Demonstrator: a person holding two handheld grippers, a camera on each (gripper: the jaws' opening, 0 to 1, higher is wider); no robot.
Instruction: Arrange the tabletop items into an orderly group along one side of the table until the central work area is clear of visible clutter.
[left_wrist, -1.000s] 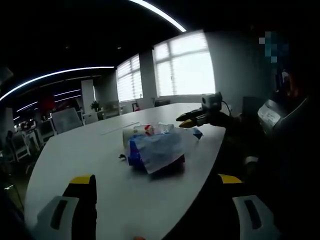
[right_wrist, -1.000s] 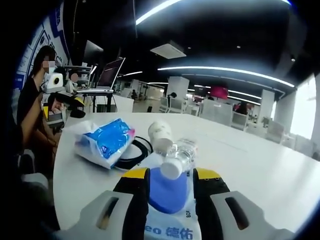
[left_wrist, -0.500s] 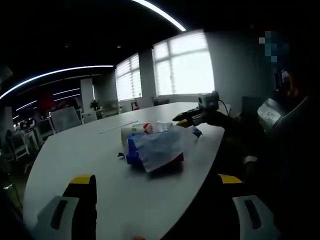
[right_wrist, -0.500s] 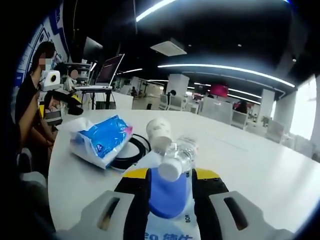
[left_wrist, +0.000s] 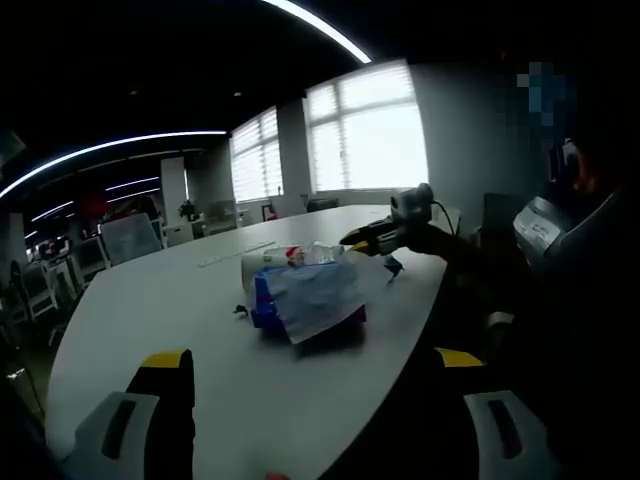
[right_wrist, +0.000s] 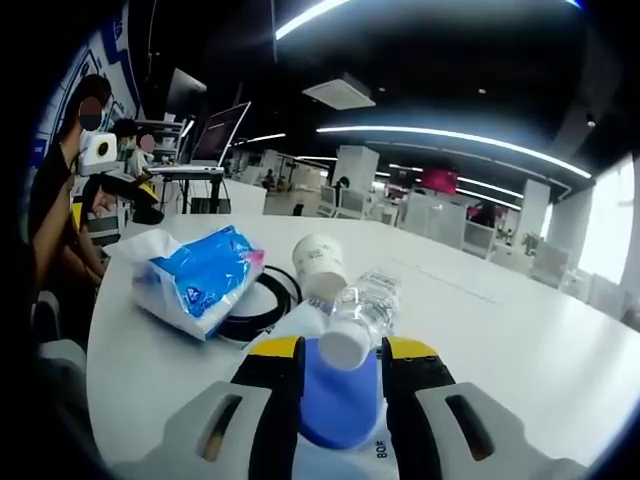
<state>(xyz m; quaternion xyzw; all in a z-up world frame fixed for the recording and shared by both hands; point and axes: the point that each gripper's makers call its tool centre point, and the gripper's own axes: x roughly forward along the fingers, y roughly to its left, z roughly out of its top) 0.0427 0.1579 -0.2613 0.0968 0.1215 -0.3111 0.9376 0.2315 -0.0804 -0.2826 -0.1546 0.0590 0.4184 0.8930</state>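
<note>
Right gripper (right_wrist: 340, 372): low centre of the right gripper view; its yellow-tipped jaws were pinched on a blue-and-white packet (right_wrist: 338, 405), as in the earlier pictures; also seen at right of centre in the left gripper view (left_wrist: 372, 239), reaching into the pile.
Left gripper (left_wrist: 310, 400): bottom of the left gripper view; jaws spread wide with nothing between them, held back above the near edge of the table (left_wrist: 150, 300).
Change: across the last second the clear water bottle (right_wrist: 362, 312) and the paper cup (right_wrist: 320, 265) sat slightly nearer the right jaws, the bottle's white cap just above the packet; in the left gripper view the right gripper had edged leftward toward the cluster; the shift was small and partly camera motion.
Meaning for the task: judged as the packet being drawn or nudged against the group; the items already lay bunched together near one edge, with broad bare tabletop beyond, so the task looked well advanced.
Clustered items: blue tissue pack in a clear bag (right_wrist: 195, 280) at left of centre, a black cable loop (right_wrist: 262, 305) beside and partly under it, the cup and the bottle lying on their sides.
Writing: on the packet only fragments at the bottom edge, roughly "BOR"; too cropped to read as a brand; print on the tissue pack illegible.
</note>
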